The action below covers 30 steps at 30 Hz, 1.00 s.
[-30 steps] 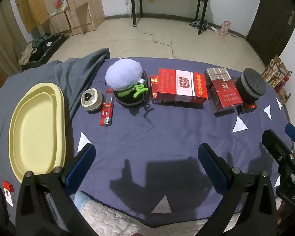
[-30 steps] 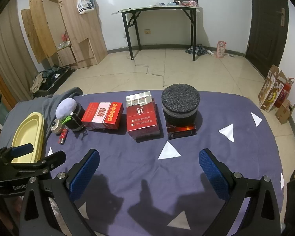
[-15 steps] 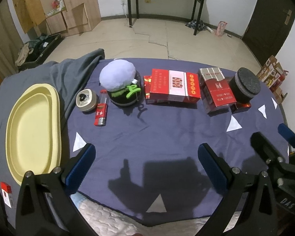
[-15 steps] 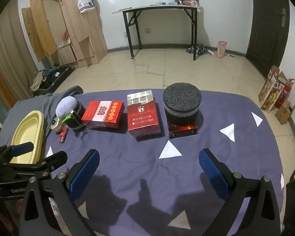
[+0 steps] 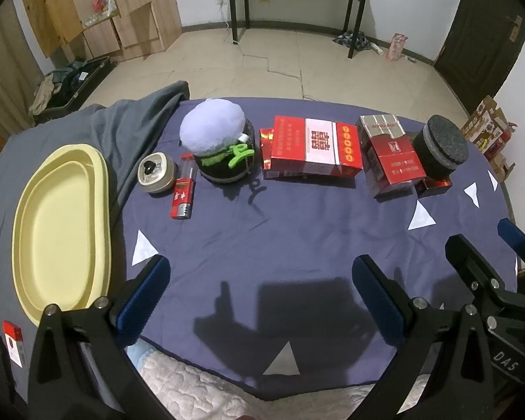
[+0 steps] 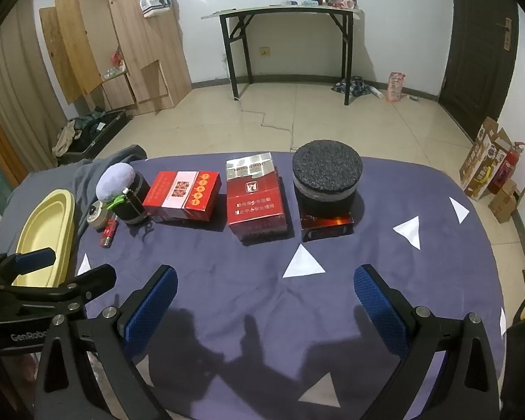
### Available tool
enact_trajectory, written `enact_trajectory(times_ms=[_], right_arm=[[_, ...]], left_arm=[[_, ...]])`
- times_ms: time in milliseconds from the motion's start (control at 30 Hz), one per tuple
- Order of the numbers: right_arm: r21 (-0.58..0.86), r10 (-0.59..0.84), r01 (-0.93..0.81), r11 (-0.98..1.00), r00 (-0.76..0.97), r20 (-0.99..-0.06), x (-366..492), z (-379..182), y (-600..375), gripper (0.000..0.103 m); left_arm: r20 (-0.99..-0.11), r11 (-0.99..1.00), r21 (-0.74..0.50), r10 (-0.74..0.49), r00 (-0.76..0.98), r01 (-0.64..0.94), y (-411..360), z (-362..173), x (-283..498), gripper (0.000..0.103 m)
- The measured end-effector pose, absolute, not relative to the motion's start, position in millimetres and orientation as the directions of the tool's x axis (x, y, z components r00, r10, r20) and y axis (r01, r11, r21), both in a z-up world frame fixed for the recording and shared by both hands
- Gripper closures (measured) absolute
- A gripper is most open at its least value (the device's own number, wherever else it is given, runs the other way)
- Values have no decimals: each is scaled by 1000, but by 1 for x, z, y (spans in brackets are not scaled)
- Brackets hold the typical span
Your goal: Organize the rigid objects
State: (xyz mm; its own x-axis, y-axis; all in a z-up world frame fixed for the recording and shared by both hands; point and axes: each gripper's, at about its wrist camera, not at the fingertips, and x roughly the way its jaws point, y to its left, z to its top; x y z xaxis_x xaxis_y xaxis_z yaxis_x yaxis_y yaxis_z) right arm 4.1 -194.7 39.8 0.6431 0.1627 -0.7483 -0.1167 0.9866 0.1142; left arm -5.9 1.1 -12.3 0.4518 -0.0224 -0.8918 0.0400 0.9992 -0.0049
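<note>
Both tools empty, jaws spread wide: left gripper (image 5: 259,290) and right gripper (image 6: 266,294) hover over near cloth. Row beyond: lighter (image 5: 183,194), round tin (image 5: 156,173), red boxes (image 5: 315,147). Yellow tray (image 5: 57,224) far left. Likely start: lighter, square approach, pinch across narrow sides.

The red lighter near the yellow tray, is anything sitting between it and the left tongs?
Nothing visible does. Between the open left tongs and the red lighter lies only bare purple cloth with a white triangle print. The round tin sits beside the lighter on its tray side, not in the path.
</note>
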Motion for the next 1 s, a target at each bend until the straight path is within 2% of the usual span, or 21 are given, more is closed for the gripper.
enact_trajectory(times_ms=[1000], right_arm=[[113, 161, -115, 987, 638, -753, 4, 38, -195, 1]], left_arm=[[-893, 999, 1, -18, 449, 42, 0, -13, -5, 0]])
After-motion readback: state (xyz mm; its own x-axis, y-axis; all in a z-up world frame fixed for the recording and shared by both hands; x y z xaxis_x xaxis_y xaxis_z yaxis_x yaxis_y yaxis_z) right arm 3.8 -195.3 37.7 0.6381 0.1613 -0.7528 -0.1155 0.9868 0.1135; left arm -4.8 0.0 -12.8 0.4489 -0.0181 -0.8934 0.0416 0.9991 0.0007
